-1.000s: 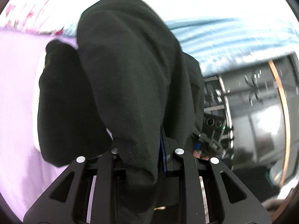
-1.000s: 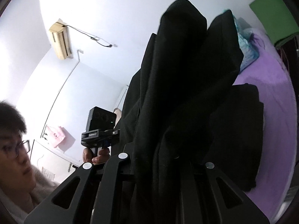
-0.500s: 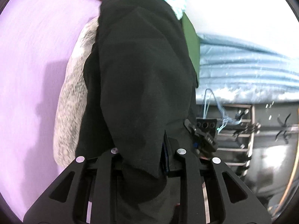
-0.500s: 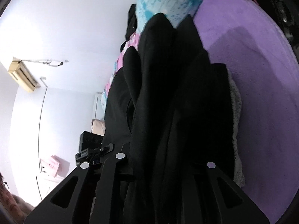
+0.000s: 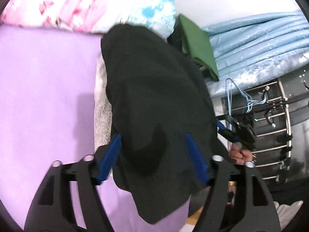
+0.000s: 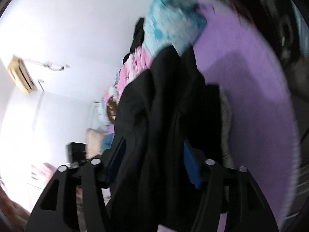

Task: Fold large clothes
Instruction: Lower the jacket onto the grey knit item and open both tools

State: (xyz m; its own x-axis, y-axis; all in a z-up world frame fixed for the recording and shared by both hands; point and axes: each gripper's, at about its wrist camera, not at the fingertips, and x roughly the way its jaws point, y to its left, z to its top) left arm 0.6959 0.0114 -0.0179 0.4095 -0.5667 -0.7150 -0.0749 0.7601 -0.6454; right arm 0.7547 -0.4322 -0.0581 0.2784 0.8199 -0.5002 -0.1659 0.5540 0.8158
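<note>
Both claws are standing apart now, and their jaws have just been opening. Left claw (image 5: 152, 154) is showing its blue pads (image 5: 109, 158) wide on each side of the black garment (image 5: 154, 96), and the pads are not pressing on it. Right claw (image 6: 154, 164) is standing apart too, with the same black garment (image 6: 164, 116) running between its blue pads (image 6: 190, 166); the picture is too blurry to tell if the cloth is touching them.

Biggest of all, the purple bed (image 5: 42, 89) is lying under everything. The black garment is resting on it, on top of a grey fuzzy cloth (image 5: 101, 104) that is peeking out at its left edge. Behind it, a pink flowered blanket (image 5: 56, 5) and a blue and white one (image 5: 154, 13) are piled at the head of the bed. A green cloth (image 5: 199, 44) is lying just beside the black garment. Smaller still, blue hangers (image 5: 233, 96) are hanging on a metal rack (image 5: 282, 119).
</note>
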